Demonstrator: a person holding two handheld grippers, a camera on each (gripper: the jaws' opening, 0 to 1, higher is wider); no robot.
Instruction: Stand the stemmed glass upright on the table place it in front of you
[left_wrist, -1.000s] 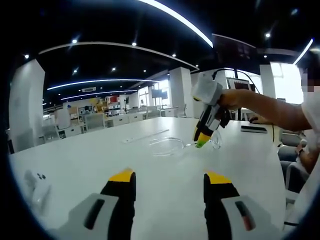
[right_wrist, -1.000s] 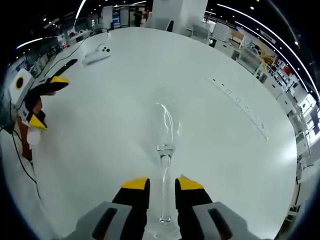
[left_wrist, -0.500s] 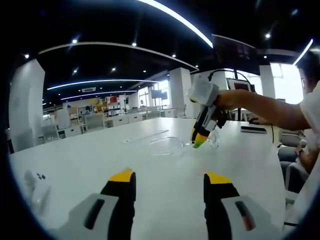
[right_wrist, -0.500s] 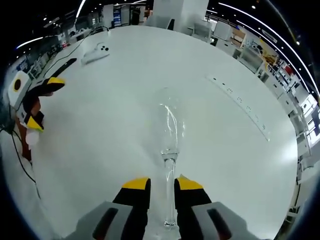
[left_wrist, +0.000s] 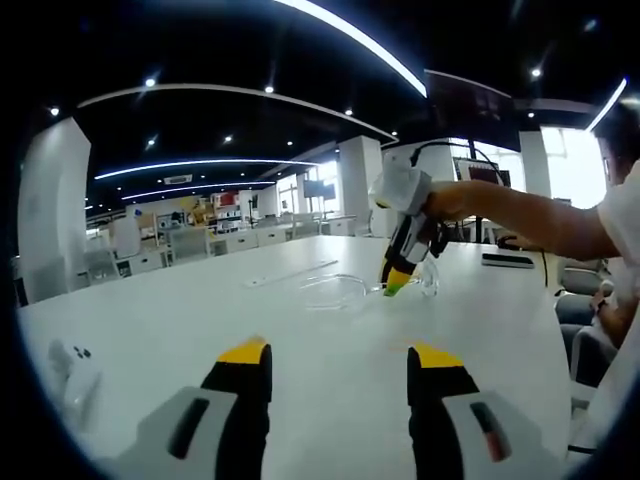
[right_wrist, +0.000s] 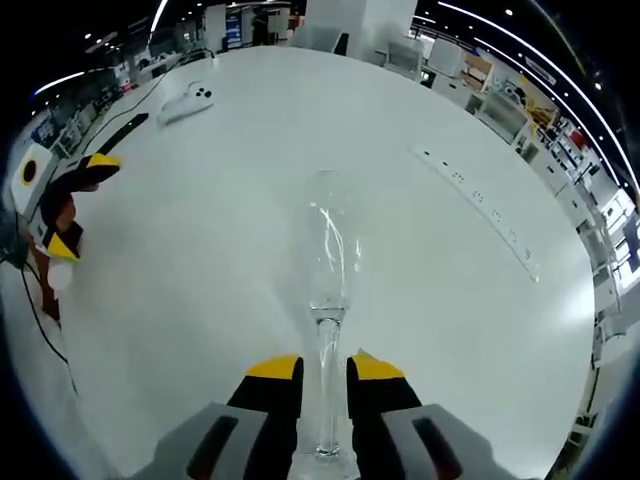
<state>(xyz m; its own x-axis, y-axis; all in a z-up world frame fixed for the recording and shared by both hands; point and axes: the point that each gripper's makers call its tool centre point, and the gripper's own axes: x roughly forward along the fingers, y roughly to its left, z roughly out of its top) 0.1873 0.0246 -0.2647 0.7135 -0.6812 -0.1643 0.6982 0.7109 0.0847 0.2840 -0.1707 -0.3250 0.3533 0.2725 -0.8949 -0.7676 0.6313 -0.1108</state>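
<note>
Now the right gripper (right_wrist: 323, 368) clamps the stemmed glass (right_wrist: 324, 270) by its stem (bowl ahead of the jaws); swing it upright slowly, left gripper (left_wrist: 338, 357) waiting with jaws apart

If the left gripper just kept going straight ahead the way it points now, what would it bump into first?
Probably the stemmed glass, lying on its side on the white table ahead of the left gripper. The right gripper is at its stem. Depth is hard to judge, so this is a guess.

The right gripper (right_wrist: 323, 368) closes its jaws a little tighter around the stem of the stemmed glass (right_wrist: 325, 265), whose bowl now lifts slightly off the table (right_wrist: 200, 250).
</note>
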